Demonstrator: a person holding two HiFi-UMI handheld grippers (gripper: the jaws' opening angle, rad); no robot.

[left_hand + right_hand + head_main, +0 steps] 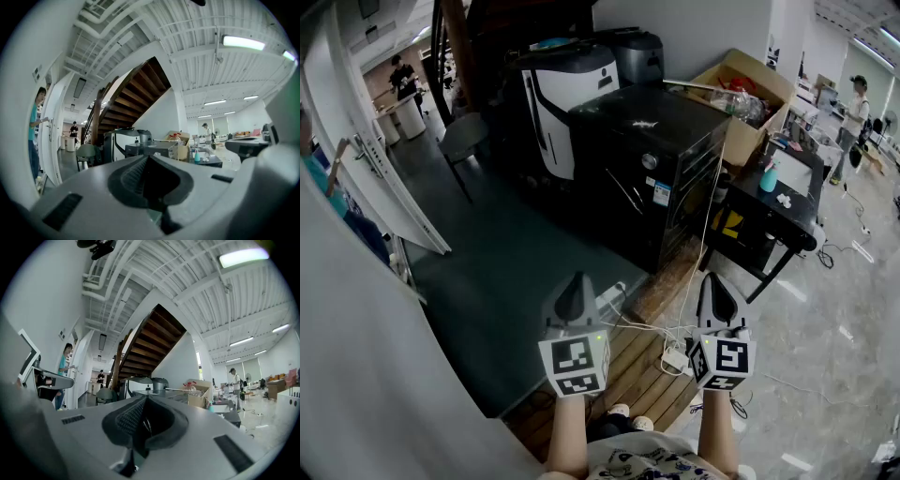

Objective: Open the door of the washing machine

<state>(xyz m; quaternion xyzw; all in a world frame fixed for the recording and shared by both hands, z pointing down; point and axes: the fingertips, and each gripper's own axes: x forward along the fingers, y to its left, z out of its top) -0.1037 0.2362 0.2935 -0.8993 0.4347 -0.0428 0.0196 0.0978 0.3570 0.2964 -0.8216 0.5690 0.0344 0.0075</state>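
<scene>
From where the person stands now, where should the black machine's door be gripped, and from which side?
Probably the thin pale bar near the round knob on the machine's near face: it is the only graspable part showing. Come straight at that face, jaws across the bar. It is small here, so unsure.

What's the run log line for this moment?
left gripper: shut, empty | right gripper: shut, empty | black machine: ahead, untouched | stage: door not yet reached
</scene>
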